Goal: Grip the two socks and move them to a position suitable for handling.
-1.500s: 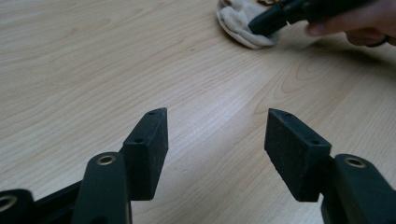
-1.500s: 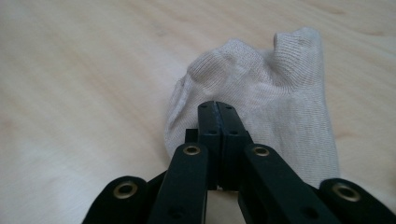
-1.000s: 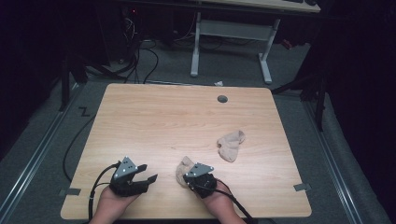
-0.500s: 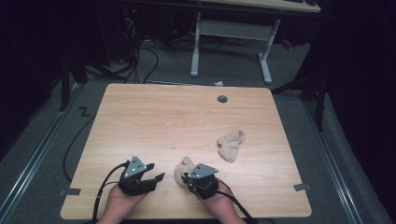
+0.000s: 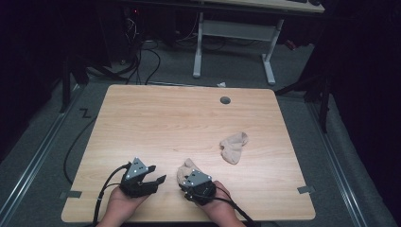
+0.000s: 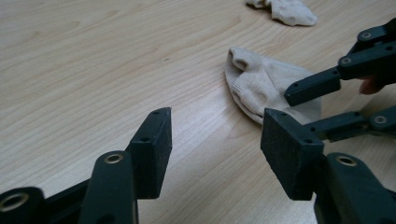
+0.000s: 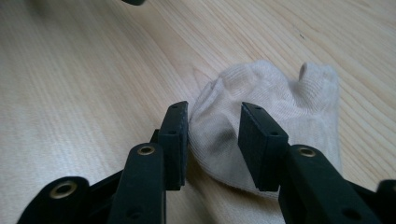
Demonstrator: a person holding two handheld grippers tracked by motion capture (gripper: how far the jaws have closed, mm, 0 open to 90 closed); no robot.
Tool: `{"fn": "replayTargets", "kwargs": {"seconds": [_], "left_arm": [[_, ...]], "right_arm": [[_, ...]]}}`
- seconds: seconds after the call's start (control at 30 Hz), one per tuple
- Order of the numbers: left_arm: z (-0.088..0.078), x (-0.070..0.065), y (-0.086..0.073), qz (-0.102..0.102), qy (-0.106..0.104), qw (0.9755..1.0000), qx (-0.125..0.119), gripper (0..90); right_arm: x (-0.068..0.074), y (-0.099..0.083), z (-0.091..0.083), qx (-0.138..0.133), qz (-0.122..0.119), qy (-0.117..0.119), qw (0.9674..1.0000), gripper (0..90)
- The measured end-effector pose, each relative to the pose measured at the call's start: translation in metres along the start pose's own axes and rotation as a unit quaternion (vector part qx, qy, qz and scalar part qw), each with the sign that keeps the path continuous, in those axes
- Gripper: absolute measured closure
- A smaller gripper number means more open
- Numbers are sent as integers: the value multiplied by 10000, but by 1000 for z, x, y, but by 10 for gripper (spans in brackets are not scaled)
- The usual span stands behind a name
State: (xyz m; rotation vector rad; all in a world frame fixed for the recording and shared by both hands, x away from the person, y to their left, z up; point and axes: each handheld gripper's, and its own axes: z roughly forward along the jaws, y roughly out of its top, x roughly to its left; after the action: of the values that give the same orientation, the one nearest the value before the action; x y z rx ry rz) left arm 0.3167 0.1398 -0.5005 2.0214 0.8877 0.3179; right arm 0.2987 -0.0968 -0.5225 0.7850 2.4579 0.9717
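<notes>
- Near sock [image 5: 187, 169]: lying at the table's [image 5: 189, 123] front edge, just ahead of the right gripper [image 7: 212, 140]; beige, knitted, rumpled.
- Right gripper: jaws have just been opening and are standing apart, the sock's edge lying between them, apparently unpinched.
- Left gripper [image 6: 215, 147]: jaws gaping over bare wood, holding nothing, pointing toward the sock.
- Far sock [image 5: 234, 145]: resting well apart, toward the right.
- Handling: probably light, limp and non-slippery; likely best pinched at the ribbed cuff [image 7: 320, 77] or a raised fold, since it is drooping when lifted.
</notes>
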Motion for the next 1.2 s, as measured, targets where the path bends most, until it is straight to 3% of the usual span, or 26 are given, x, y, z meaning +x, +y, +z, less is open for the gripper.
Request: {"fn": "replayTargets", "kwargs": {"seconds": [0.07,0.1,0.13,0.17,0.37,0.5,0.67,0.77,0.8,0.83,0.93,1.03,1.2], "left_arm": [[0,-1,0,12,-16,10000,-21,431],[0,-1,0,12,-16,10000,-21,430],[0,-2,0,37,-27,10000,-17,430],[0,-3,0,41,-34,10000,-12,430],[4,-7,1,93,-50,9999,7,431],[11,-15,3,170,-142,9998,19,466],[25,-27,7,366,-273,9990,19,590],[34,-33,8,406,-333,9986,51,703],[38,-35,8,389,-381,9985,85,703],[47,-40,8,439,-410,9980,218,764],[58,-45,5,564,-361,9967,450,832],[60,-46,3,656,-265,9956,611,875],[57,-45,2,686,-228,9953,651,881]], "right_arm": [[-1,0,1,40,44,34,10000,725],[-1,0,1,40,44,34,10000,725],[-2,0,0,-36,100,75,9999,825],[-3,1,-2,-66,139,107,9998,853],[-5,4,-14,-355,316,111,9988,866],[-8,10,-29,-720,407,-2,9966,866],[-13,14,-40,-971,506,-122,9939,866],[-15,13,-41,-996,573,-140,9933,866],[-15,12,-41,-1013,599,-134,9930,866],[-16,12,-42,-1012,625,-136,9928,866],[-17,11,-42,-1006,615,-138,9929,866],[-19,10,-42,-1004,638,-160,9928,866],[-30,4,-44,-995,781,-281,9916,866]]}}
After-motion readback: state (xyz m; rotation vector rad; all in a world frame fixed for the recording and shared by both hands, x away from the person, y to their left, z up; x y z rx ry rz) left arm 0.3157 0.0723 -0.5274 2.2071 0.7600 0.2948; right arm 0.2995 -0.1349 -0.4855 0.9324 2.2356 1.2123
